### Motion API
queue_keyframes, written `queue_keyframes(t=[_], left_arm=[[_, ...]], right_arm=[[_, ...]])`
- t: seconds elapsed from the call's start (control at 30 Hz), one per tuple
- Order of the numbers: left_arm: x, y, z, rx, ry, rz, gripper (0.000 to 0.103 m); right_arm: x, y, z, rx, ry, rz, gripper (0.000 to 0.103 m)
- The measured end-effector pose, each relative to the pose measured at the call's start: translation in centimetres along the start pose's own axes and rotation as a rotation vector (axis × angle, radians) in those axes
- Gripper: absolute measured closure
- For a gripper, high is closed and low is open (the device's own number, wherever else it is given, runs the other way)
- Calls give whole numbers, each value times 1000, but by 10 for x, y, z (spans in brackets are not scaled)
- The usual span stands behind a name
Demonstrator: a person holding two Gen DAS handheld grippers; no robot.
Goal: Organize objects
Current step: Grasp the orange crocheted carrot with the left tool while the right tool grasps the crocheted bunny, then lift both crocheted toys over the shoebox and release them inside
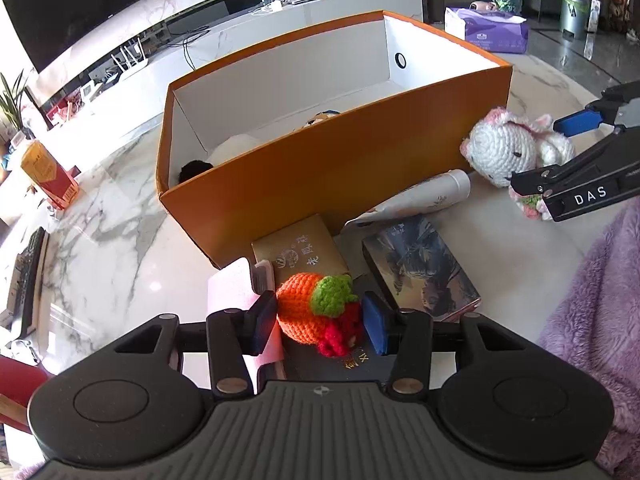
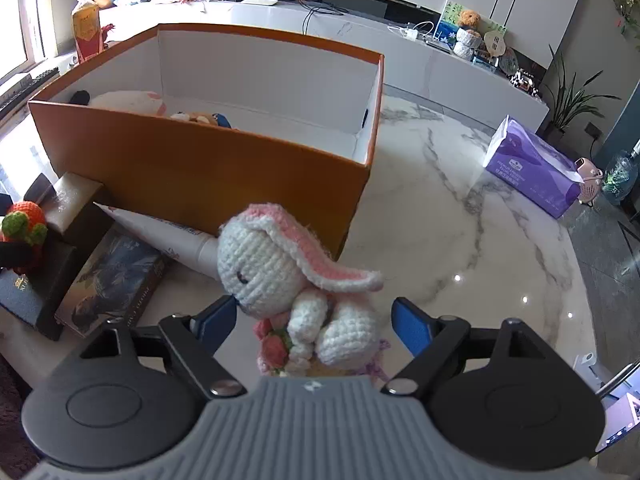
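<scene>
An open orange box (image 1: 320, 168) stands on the marble table; it also shows in the right wrist view (image 2: 192, 168), with soft toys inside at its left end (image 2: 132, 102). My left gripper (image 1: 320, 324) is shut on a crocheted orange fruit toy (image 1: 308, 308) above a stack of small boxes; the toy also shows at the far left of the right wrist view (image 2: 22, 220). My right gripper (image 2: 316, 320) is open around a white and pink crocheted rabbit (image 2: 280, 272), with the pads apart from it. The rabbit (image 1: 504, 148) stands beside the box's right corner.
A white tube (image 1: 424, 196), a dark picture box (image 1: 420, 268), a tan box (image 1: 300, 248) and a pink item (image 1: 236, 292) lie before the orange box. A purple tissue pack (image 2: 532, 168) sits to the right, a red-yellow carton (image 1: 48, 172) to the left, and a purple fluffy cloth (image 1: 600, 320) near right.
</scene>
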State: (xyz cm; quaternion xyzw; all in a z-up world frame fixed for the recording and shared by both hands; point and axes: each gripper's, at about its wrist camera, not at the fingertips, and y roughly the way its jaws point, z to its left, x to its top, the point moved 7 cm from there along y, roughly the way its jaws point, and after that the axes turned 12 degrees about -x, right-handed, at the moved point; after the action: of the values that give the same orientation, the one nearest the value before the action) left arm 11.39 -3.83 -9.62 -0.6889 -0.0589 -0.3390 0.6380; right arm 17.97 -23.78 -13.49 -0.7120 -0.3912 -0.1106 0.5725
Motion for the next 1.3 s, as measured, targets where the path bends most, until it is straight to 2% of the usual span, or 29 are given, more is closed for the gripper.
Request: queue_keyframes(t=[0.13, 0.2, 0.27, 0.4, 0.63, 0.83, 1.03, 1.13, 1.3], left_arm=[[0, 3, 0, 14, 8, 11, 47], [-1, 3, 0, 24, 19, 16, 46], [-2, 5, 0, 36, 30, 22, 46], [-5, 7, 3, 56, 25, 33, 49], [-5, -1, 5, 21, -13, -9, 53], [2, -17, 2, 0, -20, -66, 53], [13, -43, 1, -54, -52, -137, 53], [23, -54, 1, -73, -52, -175, 53], [45, -67, 11, -62, -46, -220, 53]], right_arm=[[0, 15, 3, 17, 7, 47, 17], [0, 21, 4, 24, 13, 67, 25], [-1, 25, 4, 31, 22, 91, 27], [-3, 24, 5, 25, 16, 85, 31], [-6, 12, 5, -8, -4, 69, 37], [-6, -13, 4, 1, 5, 36, 37], [4, -51, 2, 50, 48, -11, 37], [21, -72, 1, 90, 78, -61, 37], [64, -96, 2, 134, 113, -147, 37]])
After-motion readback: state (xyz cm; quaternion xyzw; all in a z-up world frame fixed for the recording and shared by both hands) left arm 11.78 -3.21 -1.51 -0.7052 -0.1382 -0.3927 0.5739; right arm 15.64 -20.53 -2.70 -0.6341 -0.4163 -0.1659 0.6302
